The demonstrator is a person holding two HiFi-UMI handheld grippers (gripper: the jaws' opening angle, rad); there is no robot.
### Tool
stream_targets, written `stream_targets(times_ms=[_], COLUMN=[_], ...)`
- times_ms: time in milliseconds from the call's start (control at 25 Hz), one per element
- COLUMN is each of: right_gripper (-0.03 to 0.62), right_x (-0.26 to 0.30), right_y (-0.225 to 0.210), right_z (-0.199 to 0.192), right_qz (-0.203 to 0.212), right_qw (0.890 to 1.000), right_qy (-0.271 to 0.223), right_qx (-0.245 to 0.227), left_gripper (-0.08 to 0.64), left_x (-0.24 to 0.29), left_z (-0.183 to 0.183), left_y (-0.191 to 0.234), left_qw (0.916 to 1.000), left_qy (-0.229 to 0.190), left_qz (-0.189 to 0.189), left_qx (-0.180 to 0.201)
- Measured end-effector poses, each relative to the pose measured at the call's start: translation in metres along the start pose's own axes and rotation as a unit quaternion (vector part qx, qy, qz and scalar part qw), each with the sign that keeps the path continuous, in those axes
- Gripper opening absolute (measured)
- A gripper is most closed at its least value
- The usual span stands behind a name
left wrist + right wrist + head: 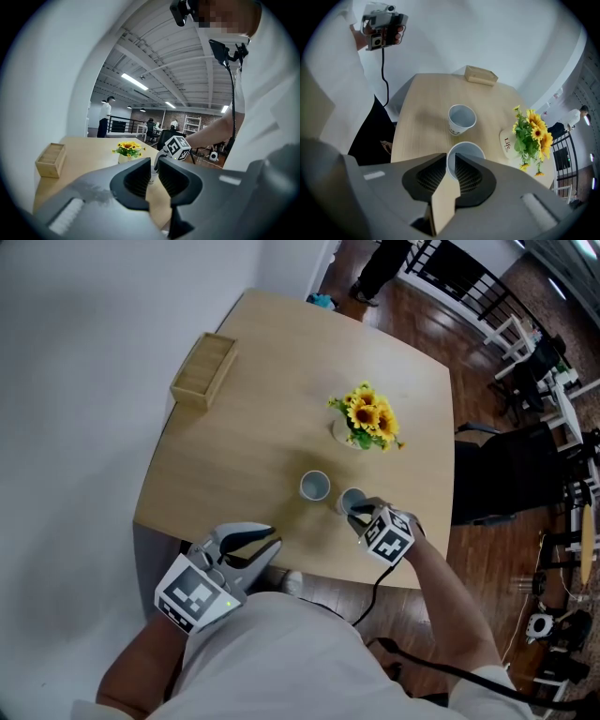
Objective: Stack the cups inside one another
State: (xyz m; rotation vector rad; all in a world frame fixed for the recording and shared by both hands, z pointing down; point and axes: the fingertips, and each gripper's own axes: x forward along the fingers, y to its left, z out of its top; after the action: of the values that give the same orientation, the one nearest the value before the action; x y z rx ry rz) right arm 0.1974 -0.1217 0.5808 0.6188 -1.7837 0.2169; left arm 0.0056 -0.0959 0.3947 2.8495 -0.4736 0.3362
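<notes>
Both cups stand upright, mouths up, close to the near edge of the tabletop [272,381], toward its right corner. The right tongs [451,159] point steeply down over the near cup [468,152]. They are part-open and straddle its wall, one jaw inside the mouth and one outside, and the gap looks too loose to be a pinch. The far cup [462,119] stands just beside it, a little further from the near edge and to the left as the head view shows it, with a sliver of bare wood between them.

Nesting probably means closing on that wall, lifting straight up, then shifting a short way across to the far cup's mouth.

The left tongs [272,545] hang off the near edge, narrowly apart and empty, farther from both cups.
</notes>
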Motion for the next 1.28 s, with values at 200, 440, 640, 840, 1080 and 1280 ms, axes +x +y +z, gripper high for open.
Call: stream_targets(times_ms=[200,440,640,840,1080,1280], right_gripper=[0.064,0.064,0.064,0.064,0.064,0.064], right_x=[-0.015,-0.033,-0.034,-0.010,0.023,0.048], right_y=[0.003,0.008,0.014,0.015,0.010,0.008], right_z=[0.003,0.021,0.049,0.072,0.089,0.090], right_qz=[-0.005,-0.018,-0.022,-0.012,0.003,0.019], right_qw=[1.000,0.999,0.997,0.998,0.998,0.998], right_qy=[-0.013,-0.046,-0.073,-0.063,-0.034,-0.004], right_qx=[0.000,0.010,-0.002,-0.028,-0.046,-0.054], left_gripper=[0.058,0.057,0.060,0.077,0.086,0.086], left_x=[0.002,0.001,0.000,-0.008,-0.023,-0.036], left_z=[0.002,-0.001,0.010,0.008,0.003,0.001], left_y=[-0.006,-0.011,-0.013,-0.007,0.008,0.021], left_qw=[0.9999,0.9997,0.9996,0.9996,0.9997,0.9996], left_qy=[0.001,0.000,-0.021,-0.012,-0.013,-0.019], left_qz=[-0.007,-0.008,-0.005,-0.006,0.005,0.021], left_qx=[0.008,0.025,0.019,0.023,0.020,0.000])
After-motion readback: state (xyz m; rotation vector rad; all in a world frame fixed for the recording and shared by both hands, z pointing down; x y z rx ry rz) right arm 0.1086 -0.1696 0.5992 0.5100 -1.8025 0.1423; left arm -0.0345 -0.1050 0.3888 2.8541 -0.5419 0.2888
